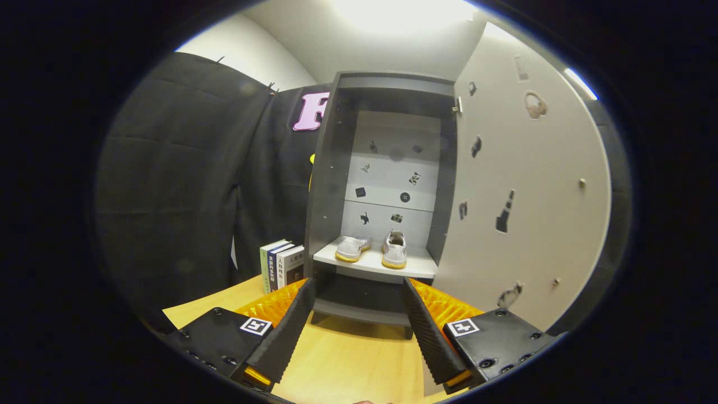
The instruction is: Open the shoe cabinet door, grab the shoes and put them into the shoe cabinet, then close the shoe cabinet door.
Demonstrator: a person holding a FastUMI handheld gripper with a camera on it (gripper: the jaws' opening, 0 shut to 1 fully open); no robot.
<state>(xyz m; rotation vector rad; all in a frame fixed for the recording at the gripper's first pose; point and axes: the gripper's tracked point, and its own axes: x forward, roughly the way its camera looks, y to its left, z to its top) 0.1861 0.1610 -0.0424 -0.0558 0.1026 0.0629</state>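
Observation:
The shoe cabinet (pixel 328 185) stands ahead of me, dark grey with a pale back panel dotted with small stickers. Its light door (pixel 533 185) is swung wide open to the right. Two pale shoes with yellowish soles rest on the white shelf (pixel 418 268) inside: the left shoe (pixel 351 248) lies angled, the right shoe (pixel 395 249) points inward, heel toward me. My gripper (pixel 356 292) is open, fingers spread wide with nothing between them, a short way in front of the cabinet's lower part.
A wooden tabletop (pixel 353 359) carries the cabinet. Three upright books (pixel 282 265) stand just left of the cabinet. Black cloth wall hangs to the left. The open door takes up the space to the right of the fingers.

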